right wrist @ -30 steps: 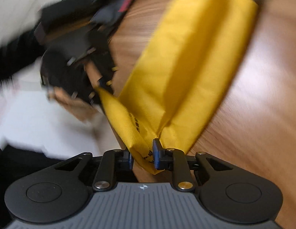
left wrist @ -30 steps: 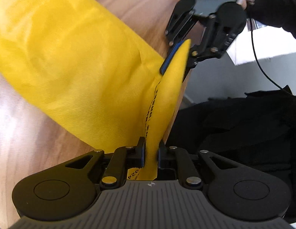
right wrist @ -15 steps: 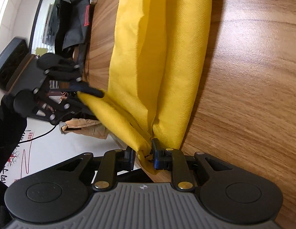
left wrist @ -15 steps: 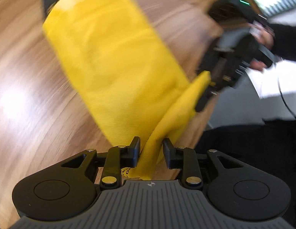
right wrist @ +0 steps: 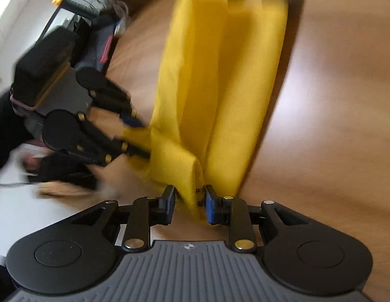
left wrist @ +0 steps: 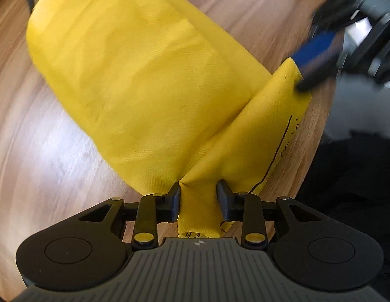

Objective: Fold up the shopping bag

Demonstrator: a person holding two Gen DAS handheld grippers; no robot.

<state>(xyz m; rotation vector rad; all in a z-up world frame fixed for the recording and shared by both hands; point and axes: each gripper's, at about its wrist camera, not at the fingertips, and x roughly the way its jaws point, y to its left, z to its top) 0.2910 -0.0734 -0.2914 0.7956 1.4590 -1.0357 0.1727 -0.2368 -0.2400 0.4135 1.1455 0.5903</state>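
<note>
1. Since the yellow shopping bag (left wrist: 149,80) is already lying as a long folded strip on the wooden table (left wrist: 44,163), with its near end lifted into a flap by the table edge, I'd say we're mid-fold: bringing that end over onto the rest.

2. Left gripper (left wrist: 198,196): jaws partly apart, fabric bunched between them. It looks loose more than pinched, so I can't tell if it really has hold.

3. Right gripper (right wrist: 189,201): also partly apart, with a corner of the bag sitting in the gap. Same story, no firm clamp visible. In the left view it's blurred up at the flap's far corner.

4. Next move, my guess: lay the flap down flat and square with the strip, then let go fully and press the crease.

5. Compared with a second ago, both sets of jaws were tight on the cloth and have since opened up, and the flap now sits lower and wider.
</note>
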